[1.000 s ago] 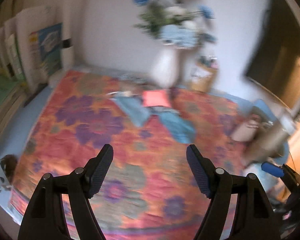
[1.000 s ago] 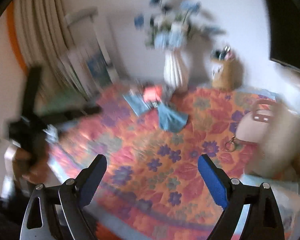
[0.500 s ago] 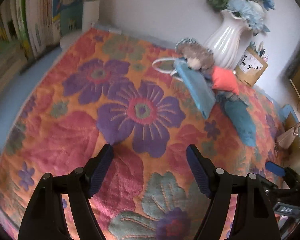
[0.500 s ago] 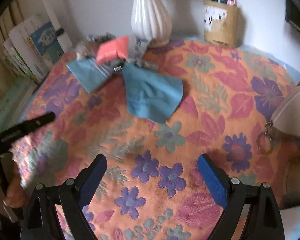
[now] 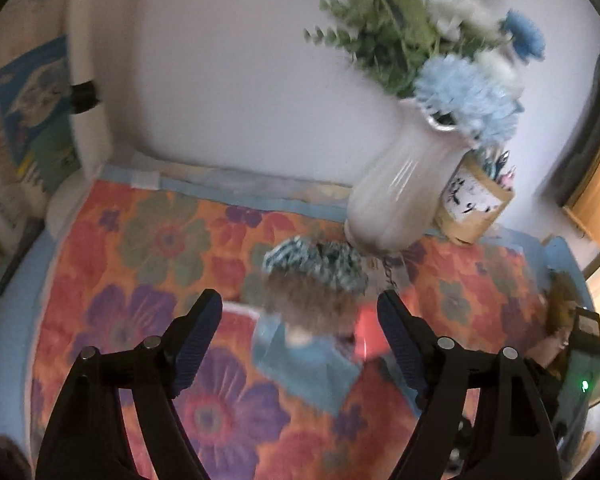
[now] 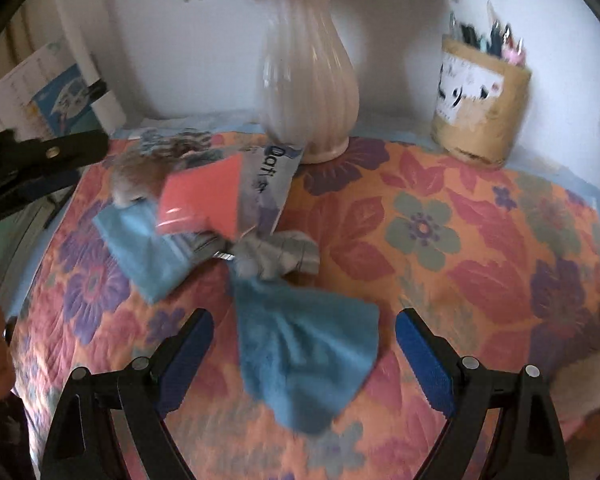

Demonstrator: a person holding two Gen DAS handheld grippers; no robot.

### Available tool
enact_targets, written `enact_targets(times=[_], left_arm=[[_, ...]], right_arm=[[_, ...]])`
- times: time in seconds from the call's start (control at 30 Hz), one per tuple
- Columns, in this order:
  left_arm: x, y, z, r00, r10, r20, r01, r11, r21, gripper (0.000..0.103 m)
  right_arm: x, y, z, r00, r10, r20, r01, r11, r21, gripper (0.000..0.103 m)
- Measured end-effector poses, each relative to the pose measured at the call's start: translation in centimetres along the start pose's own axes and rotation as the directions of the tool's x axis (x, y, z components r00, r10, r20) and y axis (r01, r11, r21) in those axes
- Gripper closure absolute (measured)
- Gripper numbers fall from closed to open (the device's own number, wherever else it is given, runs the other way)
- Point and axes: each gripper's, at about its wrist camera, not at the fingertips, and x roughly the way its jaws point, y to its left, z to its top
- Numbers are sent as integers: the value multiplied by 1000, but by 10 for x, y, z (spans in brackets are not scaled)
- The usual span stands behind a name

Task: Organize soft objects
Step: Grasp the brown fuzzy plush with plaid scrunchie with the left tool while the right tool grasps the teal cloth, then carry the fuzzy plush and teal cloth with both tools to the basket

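Your right claw [image 6: 302, 354] stands wide and holds nothing, its blue pads either side of the crumpled blue terry cloth [image 6: 300, 356] in the lower centre of the right view. Your left claw [image 5: 300, 336] is just as wide and just as bare, framing the fuzzy brown plush toy [image 5: 308, 308] and its teal-patterned fabric [image 5: 312, 260] at the centre of the left view.

The hazard is that the soft things lie in one tangle. A gray crumpled rag [image 6: 276, 254] sits on the upper tip of the blue terry cloth, and a coral-red flat packet [image 6: 200, 200] rests partly on a second folded light-blue cloth [image 6: 140, 248] to the left of centre. Pinch one layer and you will likely drag its neighbours along. The tall ribbed white ceramic vase [image 6: 310, 80] stands just behind the pile, touching or nearly touching the printed pouch [image 6: 268, 176]; a tug toward you could rock it. The tan cardboard pen holder [image 6: 480, 96] at upper right is farther off.

Both views are blurred, so edges are hard to judge. The cloths look limp and thick, lying flat on the flowered orange quilted cover [image 6: 460, 240] of the bench, and should bunch easily.
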Motion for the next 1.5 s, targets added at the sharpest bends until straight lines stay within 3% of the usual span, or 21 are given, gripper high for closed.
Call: enact_targets(times=[0.17, 0.23, 0.27, 0.33, 0.37, 0.4, 0.43, 0.53, 0.6, 0.8, 0.9, 1.07, 1.1, 1.17, 1.2, 1.23, 1.3, 1.4, 1.5], left_arm=[[30, -10, 3, 998, 45, -44, -43, 998, 49, 30], [39, -5, 2, 997, 27, -66, -25, 999, 32, 54], [41, -3, 1, 997, 12, -73, -11, 1000, 20, 55], [38, 1, -4, 999, -5, -53, 6, 1000, 8, 60], [37, 1, -4, 999, -11, -45, 11, 1000, 8, 61], [30, 2, -5, 1000, -19, -25, 19, 1000, 5, 61], [22, 3, -7, 1000, -20, -4, 20, 1000, 3, 62], [-10, 6, -12, 998, -42, 52, 42, 999, -8, 62], [-33, 8, -18, 995, -60, 80, 61, 998, -8, 62], [-83, 8, -61, 989, -91, 112, 89, 996, 19, 62], [-93, 11, -92, 990, -109, 93, 107, 994, 19, 62], [-77, 14, -135, 993, -119, 16, 119, 993, 20, 62], [-71, 14, -142, 993, -118, 0, 118, 993, 15, 62], [-66, 14, -151, 994, -108, -1, 108, 994, 27, 62], [-63, 13, -154, 995, -104, -2, 104, 994, 35, 62], [-60, 12, -157, 995, -102, -6, 102, 994, 41, 61], [-57, 10, -159, 996, -92, -10, 92, 994, 54, 61], [-59, 10, -160, 995, -103, 10, 102, 993, 67, 61], [-57, 8, -162, 995, -98, 1, 98, 992, 78, 61]], right_arm=[[20, 2, 2, 1000, 1, -19, -1, 1000, -25, 12], [22, 7, 1, 1000, -4, -12, 3, 999, -48, 13], [22, 11, 1, 1000, -16, -10, 15, 998, -65, 17], [21, 19, -1, 998, -61, 7, 62, 993, -100, 41], [18, 21, -3, 1000, -28, 14, 29, 994, -102, 52], [15, 22, -4, 1000, -8, 20, 10, 995, -100, 75], [12, 23, -5, 1000, 20, 21, -18, 995, -97, 86], [3, 24, -15, 998, 56, 7, -55, 995, -86, 91], [-8, 23, -26, 990, 141, -7, -141, 988, -59, 91], [-44, 19, -67, 950, 310, -40, -306, 949, 68, 91], [-57, 18, -85, 936, 350, -47, -343, 933, 109, 91], [-81, 18, -115, 988, 149, -48, -148, 989, 23, 89], [-79, 19, -118, 990, 136, -49, -135, 991, 23, 85], [-72, 15, -118, 992, 116, -53, -115, 993, 34, 69], [-69, 8, -122, 994, 98, -57, -95, 995, 42, 48], [-69, 6, -126, 995, 84, -54, -82, 996, 42, 40], [-71, 7, -134, 997, 71, -41, -70, 997, 26, 37], [-73, 9, -145, 997, 74, -9, -74, 997, 28, 18], [-72, 15, -147, 999, 31, 24, -32, 999, 42, 15]])
